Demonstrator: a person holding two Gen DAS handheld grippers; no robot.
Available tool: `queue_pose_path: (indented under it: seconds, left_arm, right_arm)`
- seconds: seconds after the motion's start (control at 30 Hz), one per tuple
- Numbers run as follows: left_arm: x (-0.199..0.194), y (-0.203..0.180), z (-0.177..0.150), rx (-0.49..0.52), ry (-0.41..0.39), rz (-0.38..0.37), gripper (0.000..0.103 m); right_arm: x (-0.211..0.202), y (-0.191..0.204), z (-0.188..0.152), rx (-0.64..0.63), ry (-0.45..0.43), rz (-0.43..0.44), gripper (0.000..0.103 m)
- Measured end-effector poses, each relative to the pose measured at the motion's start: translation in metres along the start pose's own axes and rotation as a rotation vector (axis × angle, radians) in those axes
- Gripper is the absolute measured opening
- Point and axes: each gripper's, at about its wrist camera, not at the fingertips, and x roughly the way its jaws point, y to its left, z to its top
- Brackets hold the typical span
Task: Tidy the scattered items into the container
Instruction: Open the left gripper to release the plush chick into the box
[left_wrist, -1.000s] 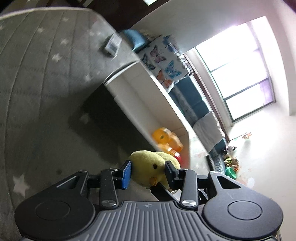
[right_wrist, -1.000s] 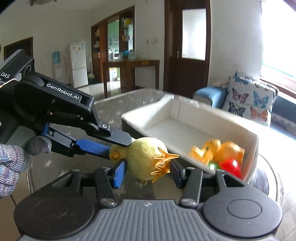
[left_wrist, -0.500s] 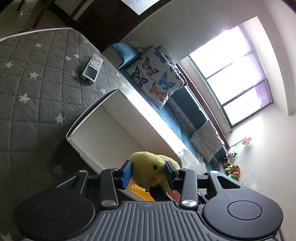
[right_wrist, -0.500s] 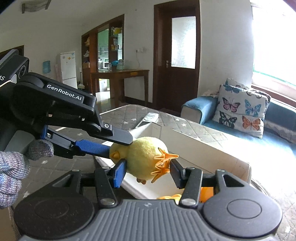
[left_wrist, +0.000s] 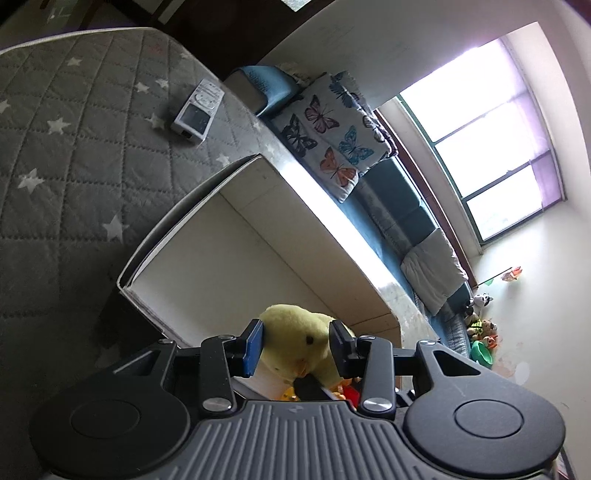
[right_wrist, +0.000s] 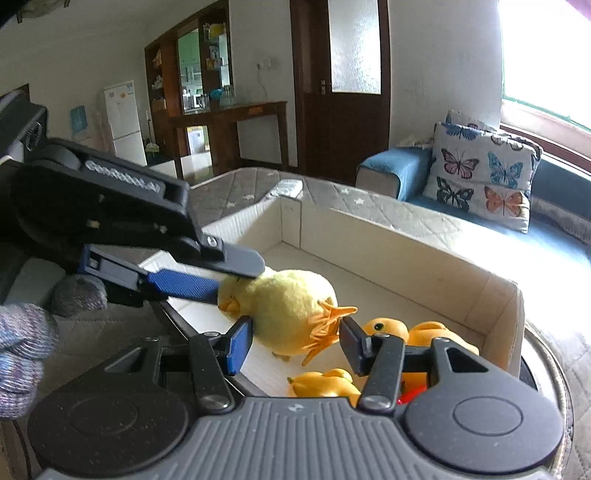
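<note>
My left tongs (left_wrist: 295, 345) pinch the yellow plush chick (right_wrist: 284, 308) at its head end; it hangs over the white container (right_wrist: 424, 243). Its long axis runs straight out from them, beak toward them, orange feet toward my right tongs (right_wrist: 293, 341). Those are spread, flanking the chick's foot end; I cannot tell whether they touch it. Orange toy ducks (right_wrist: 384, 328) lie in the container's near corner, on the quilted mattress (left_wrist: 74, 147).
</note>
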Motion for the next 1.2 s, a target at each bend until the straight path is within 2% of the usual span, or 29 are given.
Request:
queue_pose_path:
  seconds: [0.3, 0.5, 0.53, 0.77, 0.9, 0.97, 1.0, 1.2]
  left_arm:
    - [-0.002, -0.004, -0.004, 0.042, -0.001, 0.014, 0.041]
    - [-0.007, -0.006, -0.012, 0.063, -0.002, 0.025, 0.041]
    - [-0.008, -0.007, -0.014, 0.071, -0.007, 0.027, 0.041]
    - [-0.025, -0.02, -0.028, 0.146, -0.038, 0.049, 0.041]
    - [-0.035, -0.028, -0.038, 0.213, -0.069, 0.087, 0.041]
    - [-0.04, -0.033, -0.044, 0.253, -0.083, 0.116, 0.041]
    - [-0.043, -0.035, -0.048, 0.269, -0.09, 0.121, 0.041]
    - [-0.058, -0.045, -0.068, 0.362, -0.131, 0.166, 0.041]
  right_arm:
    - [-0.01, 0.0, -0.006, 0.011, -0.013, -0.018, 0.055]
    - [-0.027, 0.006, -0.011, -0.001, -0.044, -0.033, 0.063]
    - [-0.03, 0.007, -0.012, -0.001, -0.048, -0.033, 0.067]
    - [-0.047, 0.012, -0.019, 0.002, -0.069, -0.039, 0.068]
    - [-0.056, 0.014, -0.026, 0.005, -0.08, -0.045, 0.068]
    - [-0.061, 0.015, -0.03, 0.007, -0.085, -0.048, 0.077]
    - [-0.063, 0.016, -0.031, 0.008, -0.088, -0.05, 0.086]
    - [-0.077, 0.018, -0.042, 0.019, -0.108, -0.062, 0.09]
